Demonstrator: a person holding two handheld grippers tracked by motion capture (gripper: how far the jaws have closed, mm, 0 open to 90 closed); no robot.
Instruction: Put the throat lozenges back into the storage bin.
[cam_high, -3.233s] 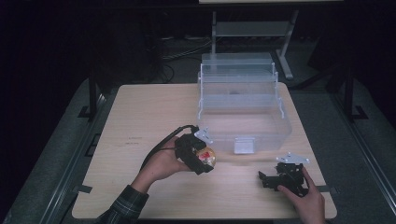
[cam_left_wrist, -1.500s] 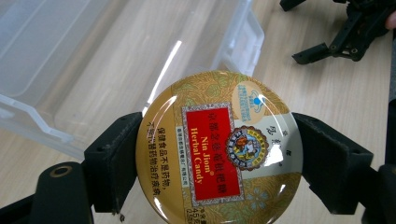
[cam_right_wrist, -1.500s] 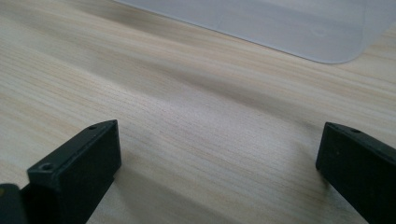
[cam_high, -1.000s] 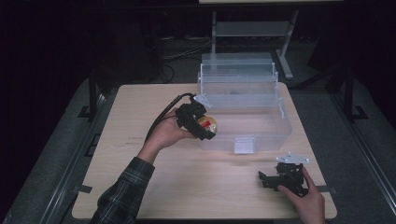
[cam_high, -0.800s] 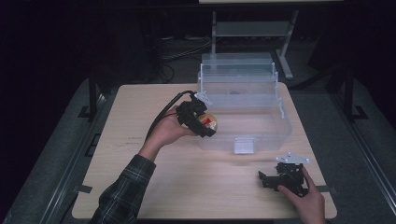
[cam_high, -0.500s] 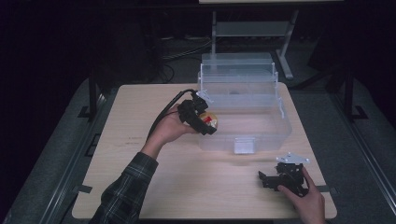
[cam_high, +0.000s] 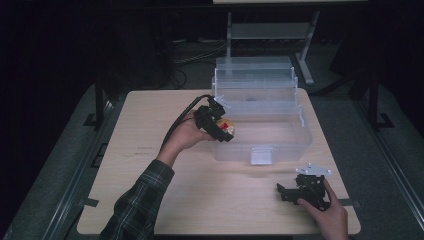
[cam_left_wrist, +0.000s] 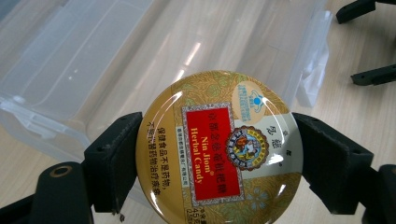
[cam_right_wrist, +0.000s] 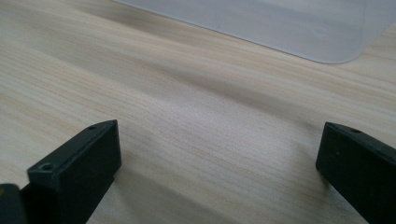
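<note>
A round gold candy tin (cam_left_wrist: 219, 149) with a red label is clamped between the jaws of my left gripper (cam_left_wrist: 219, 161). In the high view that gripper (cam_high: 223, 128) holds the tin (cam_high: 227, 128) over the left front rim of a clear plastic storage box (cam_high: 280, 145) whose lid stands open at the back. The box's bare floor (cam_left_wrist: 187, 46) lies beyond the tin in the left gripper view. My right gripper (cam_high: 286, 192) rests low on the table at the front right, jaws wide apart over bare wood (cam_right_wrist: 219, 140), a corner of the box (cam_right_wrist: 299, 32) ahead of it.
The light wooden table (cam_high: 150, 150) has free room on its left half. The box's white latch (cam_high: 261, 156) faces the front. The dark floor, cables and a metal stand (cam_high: 270, 30) lie beyond the table's far edge.
My left gripper has carried the tin up and away from the table's front middle to the box's left front rim. The right gripper has stayed put.
</note>
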